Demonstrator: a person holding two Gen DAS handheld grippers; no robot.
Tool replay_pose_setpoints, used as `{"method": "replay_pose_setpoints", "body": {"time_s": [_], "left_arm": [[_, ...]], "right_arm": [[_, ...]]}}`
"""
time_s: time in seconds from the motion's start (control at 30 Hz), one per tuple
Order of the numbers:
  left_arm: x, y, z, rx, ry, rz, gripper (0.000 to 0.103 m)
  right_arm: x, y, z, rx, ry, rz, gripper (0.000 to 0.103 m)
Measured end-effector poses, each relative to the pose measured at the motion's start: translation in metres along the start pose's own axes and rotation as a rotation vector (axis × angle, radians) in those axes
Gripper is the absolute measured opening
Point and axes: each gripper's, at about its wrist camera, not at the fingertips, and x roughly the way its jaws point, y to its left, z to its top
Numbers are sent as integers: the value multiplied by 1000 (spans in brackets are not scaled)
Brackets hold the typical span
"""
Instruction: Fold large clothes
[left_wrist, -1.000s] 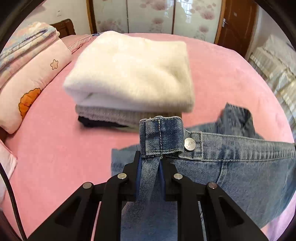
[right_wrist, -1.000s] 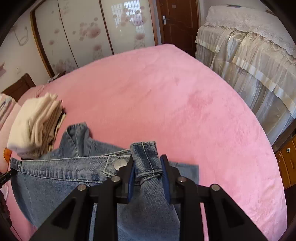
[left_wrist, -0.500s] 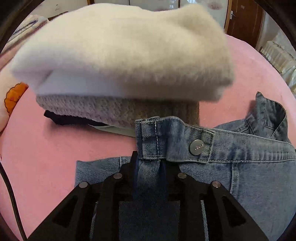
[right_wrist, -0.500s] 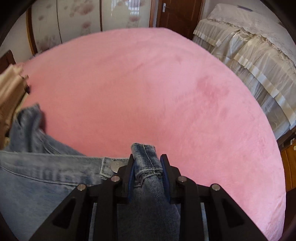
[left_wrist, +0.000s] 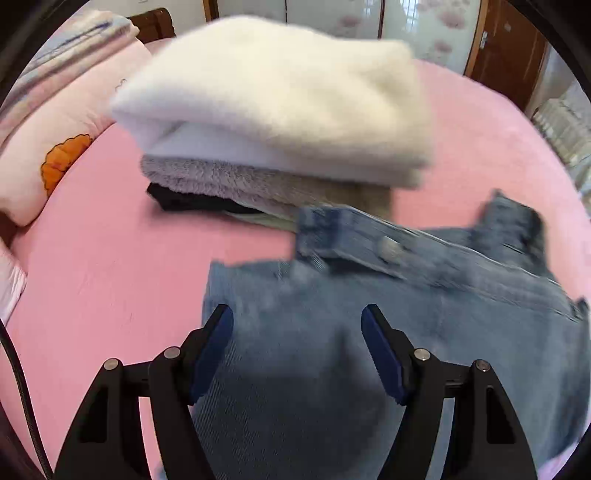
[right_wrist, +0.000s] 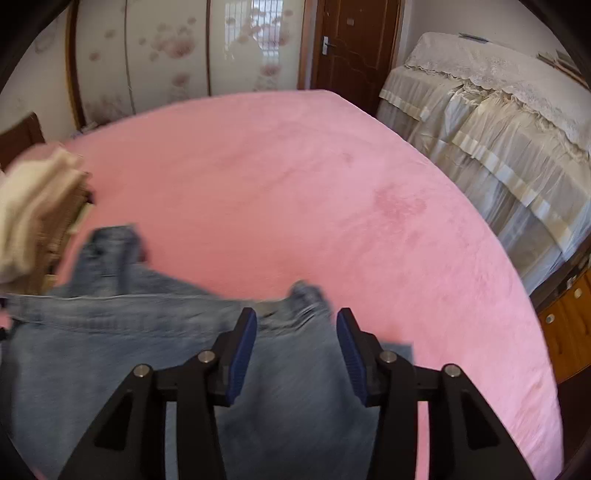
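The jeans (left_wrist: 369, 332) are denim, so rather heavy and thick for cloth, soft but w/ some stiffness at the waistband (left_wrist: 424, 254) and the seams; I judge they will hang and drag if lifted by one corner only, and they are not slippery nor fragile; the best hold is on the doubled waistband or a hem edge, one end for each gripper, so the fold stays even. They lie flat on the pink bed (left_wrist: 110, 277), in the near part of it; the waistband w/ its metal button (left_wrist: 389, 246) is on the far side of the garment, just beside the stack of folded clothes (left_wrist: 280, 110), which sits far-left; whether band and stack touch I cannot tell, the picture is blurred there. The left gripper (left_wrist: 297, 328) has its jaws wide apart, they have just been opening; the denim lies under and between them but the pads do not press it, so it is released. The right gripper (right_wrist: 296, 332) is also parted, jaws just been opening, less wide; a raised bit of waistband (right_wrist: 306, 295) stands just beyond its tips, not clamped; the far and right part of the bed is bare pink.
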Motion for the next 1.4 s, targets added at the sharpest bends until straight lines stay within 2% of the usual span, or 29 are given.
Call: {"method": "replay_pose_setpoints", "body": {"time_s": [0.03,0.07,0.17,0.27,0.33,0.4,0.43,0.5,0.6,0.67,0.7,0.77,0.83,0.87,0.93,1.03,1.17,1.3,1.4], "left_arm": [[-12,-5,-13,-17,-1,-12,76],[-22,-7,-24,-28,-1,-20,76],[-42,-23,-61,-52,15,-40,77],[-48,-45,-97,-24,6,-10,77],[-36,-60,-115,29,32,28,77],[-29,-54,-124,56,35,45,79],[-30,-50,-127,61,23,49,85],[-30,-42,-127,68,15,83,91],[-24,-15,-120,38,15,124,92],[-19,7,-115,5,15,154,97],[-16,20,-113,-9,14,187,97],[-13,35,-112,-27,7,207,98],[-11,46,-112,-36,6,236,98],[-9,51,-113,-47,11,229,98],[-8,57,-115,-74,19,216,98],[-7,61,-115,-103,32,211,98],[-12,60,-115,-112,64,206,98],[-26,59,-109,-79,102,211,98],[-45,58,-106,-78,106,185,98]], "right_arm": [[-10,11,-10,7,13,43,47],[-20,27,-24,9,43,110,47],[-36,78,-60,-36,99,230,47],[-44,122,-90,-99,109,291,47],[-37,133,-105,-121,127,305,47],[-25,128,-116,-146,155,276,47],[-19,119,-120,-153,163,253,46],[-17,96,-121,-159,142,212,44],[-17,45,-120,-163,120,68,44],[-15,-1,-122,-134,129,-47,46],[-14,-21,-122,-112,131,-61,46],[-14,-52,-122,-99,137,-122,45],[-14,-68,-122,-104,136,-205,50],[-14,-77,-122,-76,141,-199,54],[-12,-83,-121,-25,157,-175,55],[-14,-77,-120,-19,159,-213,56],[-17,-66,-116,24,177,-204,56],[-33,-57,-111,95,205,-154,56],[-53,-56,-106,147,196,-120,57]]}}
